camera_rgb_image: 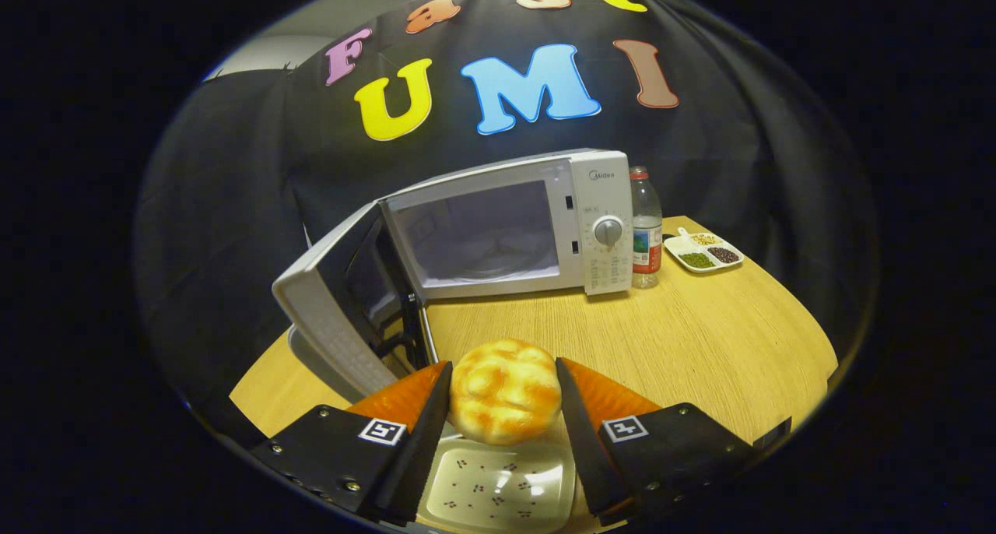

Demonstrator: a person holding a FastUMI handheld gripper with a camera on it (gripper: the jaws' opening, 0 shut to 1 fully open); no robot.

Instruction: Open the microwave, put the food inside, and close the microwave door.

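Gripper (pixel 504 378) fingers clasp the bread bun (pixel 505 391) from both sides above a white plate (pixel 498 491); the microwave (pixel 510 223) stands open beyond. Risk: the bun may slip out, or strike the swung-out door (pixel 342 300) on approach.

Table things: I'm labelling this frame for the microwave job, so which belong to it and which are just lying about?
Belongs to the job:
- bread bun, held between the fingers of the gripper
- microwave, door swung open
- white plate under the bun

Just lying about:
- water bottle beside the microwave
- divided dish of beans beyond it
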